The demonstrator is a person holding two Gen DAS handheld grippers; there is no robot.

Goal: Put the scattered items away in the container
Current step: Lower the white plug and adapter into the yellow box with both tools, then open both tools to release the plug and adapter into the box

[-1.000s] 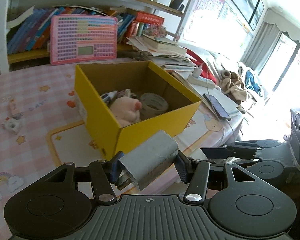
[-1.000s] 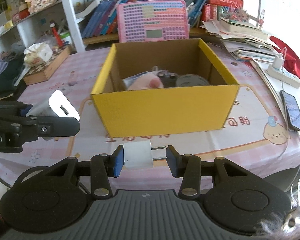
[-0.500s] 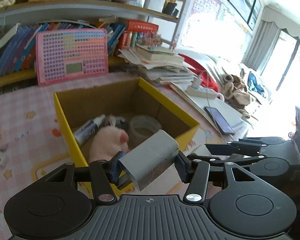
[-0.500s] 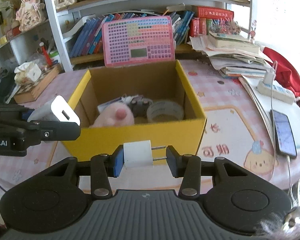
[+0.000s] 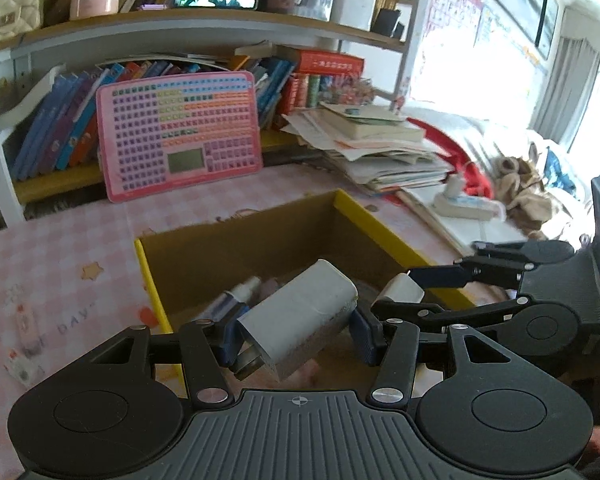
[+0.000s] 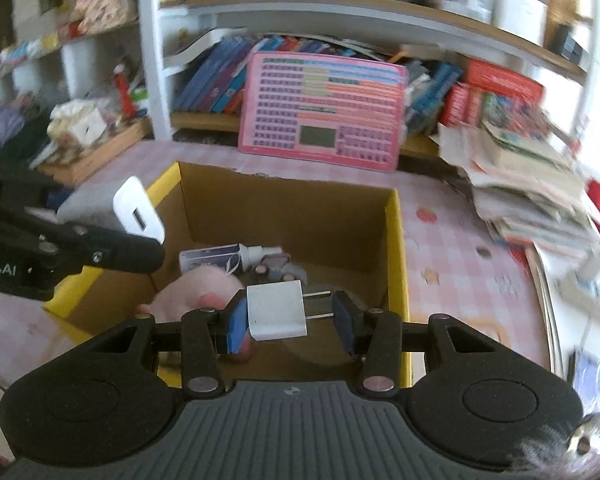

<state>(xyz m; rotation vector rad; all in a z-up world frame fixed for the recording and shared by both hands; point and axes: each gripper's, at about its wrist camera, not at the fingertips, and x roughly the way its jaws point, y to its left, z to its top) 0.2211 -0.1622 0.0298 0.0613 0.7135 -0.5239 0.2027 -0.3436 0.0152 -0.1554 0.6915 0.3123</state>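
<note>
My left gripper (image 5: 296, 332) is shut on a large white charger block (image 5: 300, 318) and holds it over the near part of the yellow cardboard box (image 5: 384, 226). My right gripper (image 6: 288, 314) is shut on a small white plug adapter (image 6: 276, 312) with two prongs, above the box (image 6: 396, 240). In the box lie a pink plush toy (image 6: 192, 292), a spray bottle (image 6: 224, 258) and a dark object. The left gripper with its charger also shows in the right wrist view (image 6: 112, 216), at the box's left wall.
A pink keyboard toy (image 5: 180, 136) leans on the bookshelf behind the box. A stack of books and papers (image 5: 376, 152) and a power strip (image 5: 464, 206) lie to the right. Small items (image 5: 20, 320) lie on the pink checked tablecloth at left.
Both grippers have moved forward and up, from in front of the box to above its opening, each holding its item.
</note>
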